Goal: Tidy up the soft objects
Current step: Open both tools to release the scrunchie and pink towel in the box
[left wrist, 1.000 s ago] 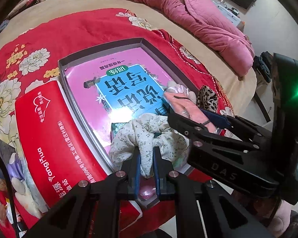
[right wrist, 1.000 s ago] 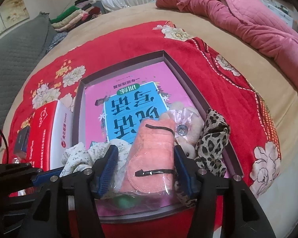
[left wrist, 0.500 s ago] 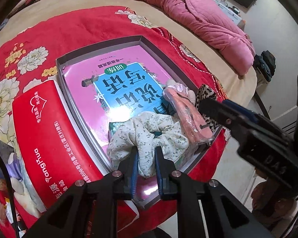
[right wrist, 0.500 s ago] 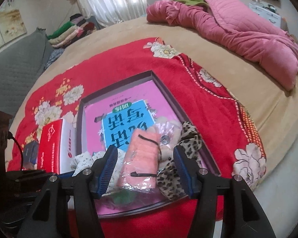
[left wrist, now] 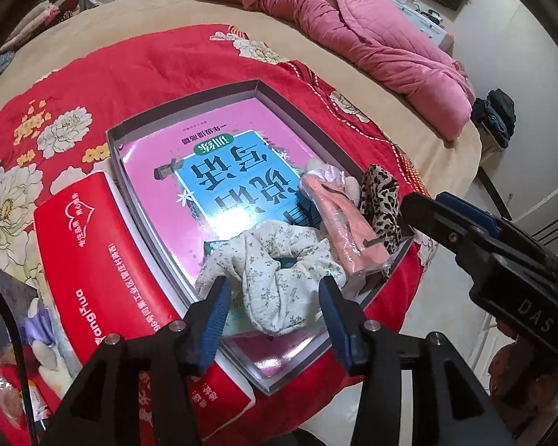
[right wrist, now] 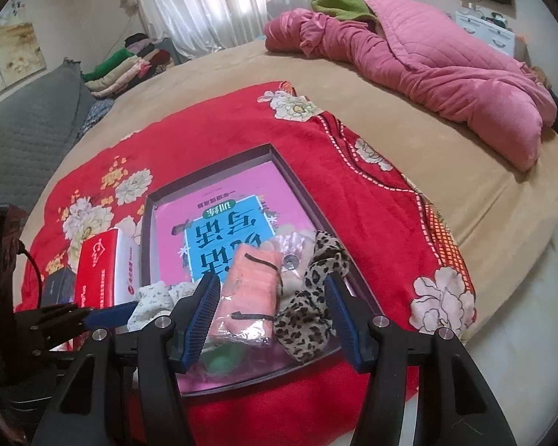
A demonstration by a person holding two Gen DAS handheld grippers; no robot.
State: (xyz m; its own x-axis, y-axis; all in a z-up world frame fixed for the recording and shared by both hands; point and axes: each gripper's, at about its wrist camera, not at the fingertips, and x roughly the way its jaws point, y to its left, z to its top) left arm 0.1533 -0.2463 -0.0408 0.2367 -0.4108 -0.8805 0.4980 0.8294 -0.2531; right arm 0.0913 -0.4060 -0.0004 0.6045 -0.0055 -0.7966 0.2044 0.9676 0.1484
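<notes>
Left claw (left wrist: 273,308) has let go of floral scrunchie (left wrist: 279,271), now spread wide; right claw (right wrist: 271,314) also agape, w/ scrunchie in tray's (left wrist: 189,102) near corner.

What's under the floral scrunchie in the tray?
The floral scrunchie lies on a pink-and-blue book that fills the grey tray. A teal edge pokes out beneath it; what that belongs to is covered.
</notes>
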